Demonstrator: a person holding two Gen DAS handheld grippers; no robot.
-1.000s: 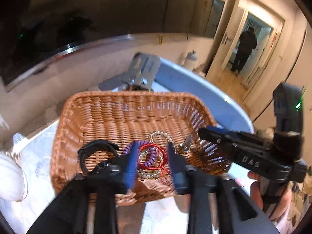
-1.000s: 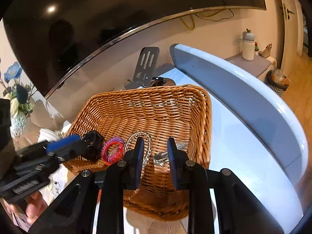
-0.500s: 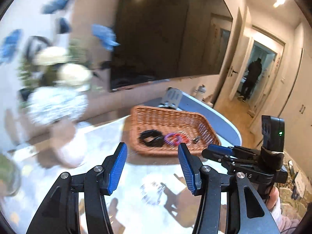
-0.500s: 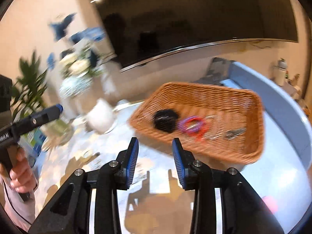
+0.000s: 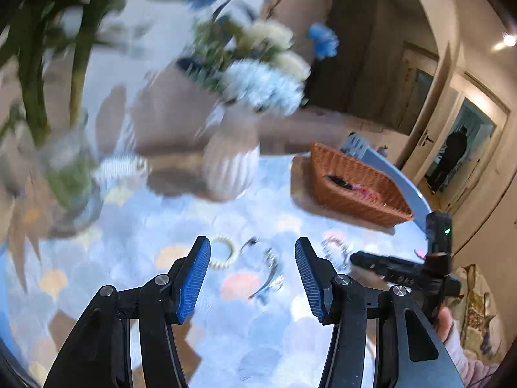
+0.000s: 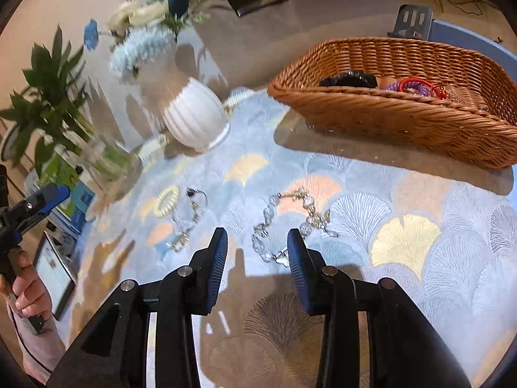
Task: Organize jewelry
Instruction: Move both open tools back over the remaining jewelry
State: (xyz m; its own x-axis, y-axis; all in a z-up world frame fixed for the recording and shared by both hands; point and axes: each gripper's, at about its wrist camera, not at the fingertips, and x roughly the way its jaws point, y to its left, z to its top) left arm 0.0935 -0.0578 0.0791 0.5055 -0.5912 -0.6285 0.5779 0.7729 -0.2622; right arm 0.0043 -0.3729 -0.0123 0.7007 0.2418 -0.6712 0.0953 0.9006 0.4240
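Observation:
My right gripper (image 6: 257,234) is open and empty, low over the patterned cloth. A clear crystal bracelet (image 6: 290,220) lies just ahead of its fingertips, its near end between them and untouched. Further left lie a thin silver bracelet (image 6: 190,216) and a cream coil band (image 6: 166,200). My left gripper (image 5: 251,242) is open and empty too, above the same silver bracelet (image 5: 268,268) and coil band (image 5: 223,252). The wicker basket (image 6: 371,110) at the back right holds a black piece (image 6: 349,80), a purple coil and a red cord bracelet (image 6: 416,85).
A white ribbed vase (image 6: 194,119) of flowers stands behind the loose jewelry. Left of it is a glass vase (image 6: 106,161) with a green plant. A tablet (image 6: 55,278) lies at the table's left edge. A grey stand (image 6: 413,22) is behind the basket.
Both grippers have pulled back from the basket and swung left to the loose jewelry on the cloth. Both pairs of jaws stand wider than before.

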